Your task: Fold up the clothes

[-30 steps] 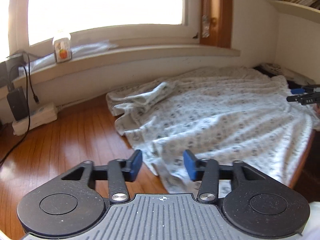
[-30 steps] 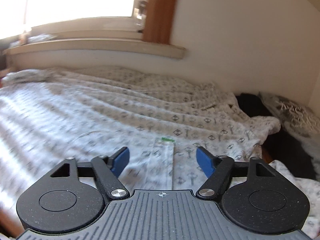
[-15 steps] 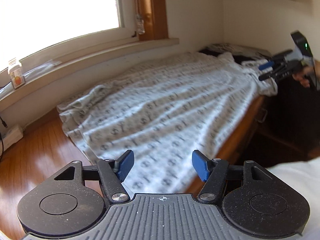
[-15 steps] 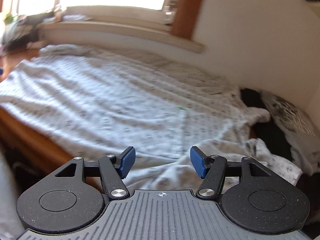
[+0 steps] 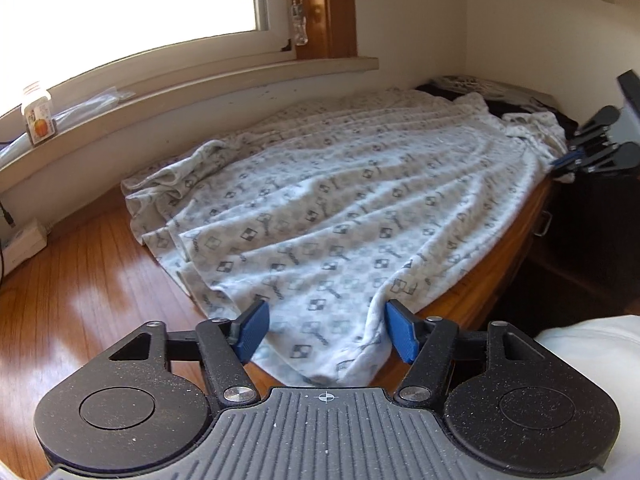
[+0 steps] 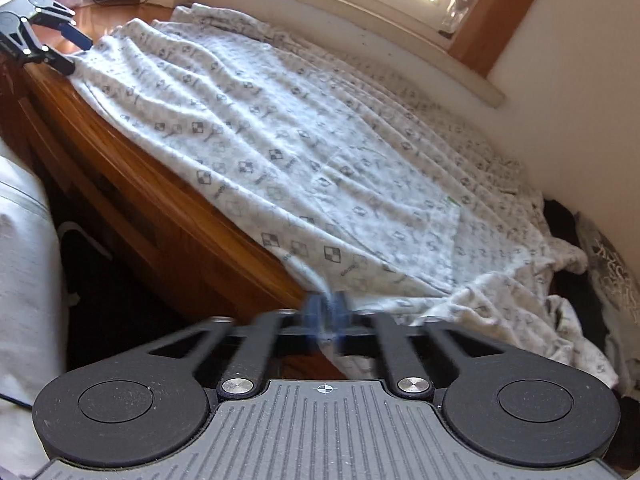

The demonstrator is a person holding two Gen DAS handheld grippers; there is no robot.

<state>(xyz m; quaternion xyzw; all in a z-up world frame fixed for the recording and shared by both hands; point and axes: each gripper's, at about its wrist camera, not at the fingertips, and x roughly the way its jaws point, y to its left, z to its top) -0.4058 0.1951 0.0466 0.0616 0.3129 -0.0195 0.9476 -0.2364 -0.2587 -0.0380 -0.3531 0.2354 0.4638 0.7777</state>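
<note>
One garment [image 5: 340, 216], white with a small print, lies spread and rippled over the wooden counter [image 5: 496, 256], showing no fold. Its near hem is clenched in the right gripper [image 6: 326, 314]; the left gripper [image 5: 324, 330] gapes wide around the opposite corner, gripping nothing. By my judgement, all folding remains ahead.

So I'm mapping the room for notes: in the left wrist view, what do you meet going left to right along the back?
Small jar on the windowsill → plastic bag on the sill → blind-cord pull → patterned garment → right gripper.
</note>
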